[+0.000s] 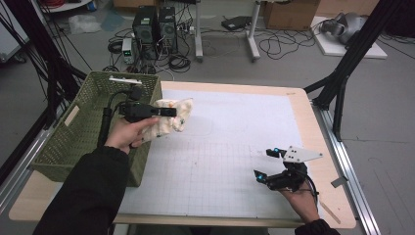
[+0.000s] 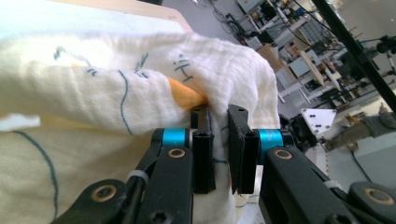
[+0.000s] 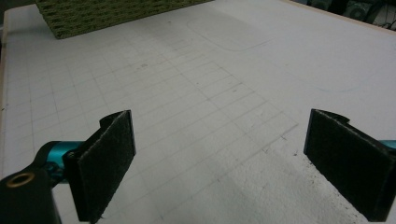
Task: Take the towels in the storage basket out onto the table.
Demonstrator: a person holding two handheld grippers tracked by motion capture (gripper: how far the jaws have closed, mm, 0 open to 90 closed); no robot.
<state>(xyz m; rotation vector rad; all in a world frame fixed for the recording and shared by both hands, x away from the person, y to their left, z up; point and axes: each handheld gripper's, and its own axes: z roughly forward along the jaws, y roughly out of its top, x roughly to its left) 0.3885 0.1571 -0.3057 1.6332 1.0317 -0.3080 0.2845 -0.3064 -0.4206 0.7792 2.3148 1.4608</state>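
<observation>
**Cloth in the left claw, at the basket rim**

Landmark: the green woven basket (image 1: 73,132) at the table's left edge.

Left gripper (image 1: 169,112): clenched on a bunched fold of the cream cloth (image 1: 173,117). In the left gripper view the two jaws stand nearly together with the fabric (image 2: 140,93) pinched between them, an orange printed patch and thin dark line-drawing just above the pads. The cloth hangs just beside the basket's near right wall, by the rim, apparently lifted off the white gridded mat (image 1: 220,147).

Right gripper (image 1: 266,166): released, jaws spread wide, nothing between them. It sits well apart from the basket, toward the table's opposite near corner. In the right gripper view the pads (image 3: 105,163) frame bare mat, with a corner of the basket (image 3: 93,16) far off at top.

Step in hand, as I judge it: carrying the cloth toward the basket, drop not yet made.

Next move, my reckoning: bring the bundle across the rim so the whole of it is over the basket's inside, then open; the trailing end could snag on the wall.

Orientation: the cloth is crumpled, long axis roughly level, running from my claw away from the basket toward the mat's middle; the free end points that way.
</observation>
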